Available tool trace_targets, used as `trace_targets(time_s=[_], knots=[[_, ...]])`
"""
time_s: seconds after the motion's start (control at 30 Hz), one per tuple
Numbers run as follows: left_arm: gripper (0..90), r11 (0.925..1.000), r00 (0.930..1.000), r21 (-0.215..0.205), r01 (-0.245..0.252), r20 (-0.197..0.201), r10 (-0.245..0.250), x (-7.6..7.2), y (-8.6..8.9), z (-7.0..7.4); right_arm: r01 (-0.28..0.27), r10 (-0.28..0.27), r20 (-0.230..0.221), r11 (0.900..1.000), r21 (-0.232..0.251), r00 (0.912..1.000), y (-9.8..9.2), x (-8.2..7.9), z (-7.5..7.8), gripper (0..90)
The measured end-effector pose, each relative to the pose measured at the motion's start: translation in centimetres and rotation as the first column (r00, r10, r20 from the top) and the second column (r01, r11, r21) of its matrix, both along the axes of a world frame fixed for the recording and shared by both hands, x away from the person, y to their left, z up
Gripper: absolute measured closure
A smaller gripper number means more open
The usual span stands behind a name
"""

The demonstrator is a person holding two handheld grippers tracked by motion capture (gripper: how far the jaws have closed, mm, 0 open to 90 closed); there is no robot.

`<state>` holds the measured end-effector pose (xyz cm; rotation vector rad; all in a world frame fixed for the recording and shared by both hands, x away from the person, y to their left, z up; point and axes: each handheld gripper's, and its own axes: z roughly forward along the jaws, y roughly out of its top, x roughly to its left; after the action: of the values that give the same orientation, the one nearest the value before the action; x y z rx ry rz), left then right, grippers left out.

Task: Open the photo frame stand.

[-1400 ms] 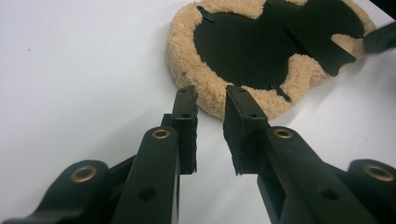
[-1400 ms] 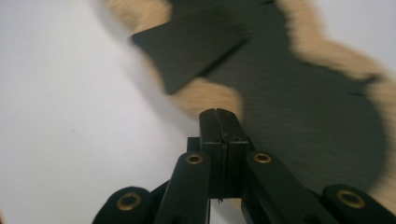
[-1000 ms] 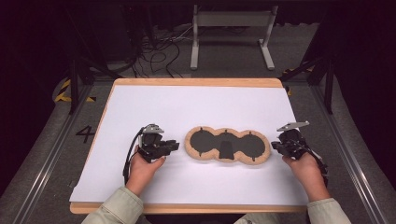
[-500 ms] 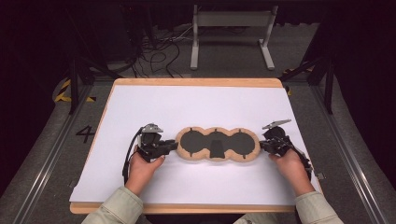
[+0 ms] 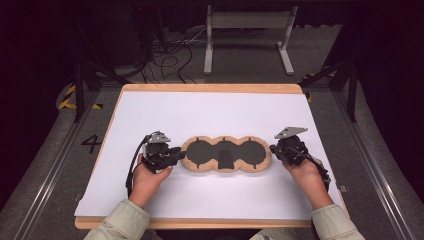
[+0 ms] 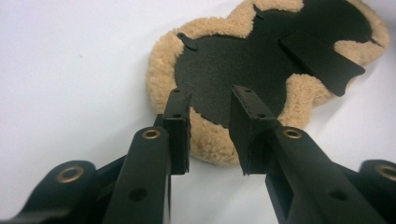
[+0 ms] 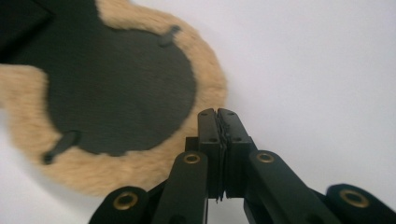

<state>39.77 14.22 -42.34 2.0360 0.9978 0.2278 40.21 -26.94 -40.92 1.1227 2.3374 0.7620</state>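
The fleece pad (image 5: 226,155) now lies further left than before, the left gripper (image 5: 172,156) jaws just spreading off its edge, the right gripper (image 5: 274,149) jaws pressed together beside it, so the shove looks finished.

One mark can be read: a dark figure "4" (image 5: 92,144) painted on the grey floor (image 5: 55,165), just left of the counter (image 5: 210,88) and level with its middle, seen from the high view. Farther off on the same left side lie yellow and black hazard stripes (image 5: 67,98) on the floor, a warning sign without words. Nothing on the white counter top carries any text, label or brand that can be made out
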Motion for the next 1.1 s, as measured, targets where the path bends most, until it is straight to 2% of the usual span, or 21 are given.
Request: trace_targets(time_s=[0.2,0.33,0.43,0.57,0.63,0.73,0.9,0.97,1.03,1.1], knots=[[65.8,0.9999,1.0,-0.01,-0.002,-0.008,0.002,0.1,0.3,0.0,-0.071,0.07,0.014,0.996,0.057,0.9974,1.1,-1.1,1.1,86.9],[64.2,0.9998,1.0,-0.018,0.002,0.0,-0.002,0.1,0.4,0.1,-0.12,0.118,0.018,0.988,0.1,0.9928,2.0,-1.7,1.7,86.1],[63.6,0.9998,1.0,-0.019,0.003,0.005,-0.003,0.0,0.3,0.1,-0.148,0.147,0.019,0.982,0.114,0.989,2.7,-2.1,1.9,85.6],[63.8,0.999,0.9998,-0.043,0.012,0.015,-0.011,-0.1,0.4,0.3,-0.207,0.206,0.025,0.966,0.155,0.9782,3.5,-2.5,2.0,85.3],[63.7,0.9988,0.9998,-0.047,0.016,0.016,-0.015,-0.1,0.4,0.3,-0.242,0.242,0.024,0.952,0.188,0.97,4.0,-2.8,2.1,85.0],[63.6,0.9986,0.9997,-0.049,0.021,0.013,-0.021,0.0,0.4,0.2,-0.271,0.272,0.021,0.941,0.205,0.962,4.7,-3.1,2.0,85.0],[62.9,0.998,0.9992,-0.052,0.036,0.021,-0.035,0.0,0.3,0.2,-0.299,0.305,0.012,0.928,0.223,0.9524,5.5,-3.2,1.4,85.5],[62.6,0.9976,0.9992,-0.059,0.037,0.019,-0.036,-0.1,0.3,0.3,-0.305,0.31,0.009,0.926,0.223,0.9506,5.7,-3.2,1.2,85.9],[61.8,0.9975,0.9988,-0.058,0.04,0.031,-0.039,-0.2,0.2,0.3,-0.334,0.339,0.013,0.918,0.216,0.9407,6.3,-3.3,0.7,86.4],[61.5,0.9973,0.9984,-0.057,0.047,0.036,-0.045,-0.2,0.2,0.3,-0.345,0.353,-0.001,0.915,0.209,0.9355,6.7,-3.3,0.2,86.3]])
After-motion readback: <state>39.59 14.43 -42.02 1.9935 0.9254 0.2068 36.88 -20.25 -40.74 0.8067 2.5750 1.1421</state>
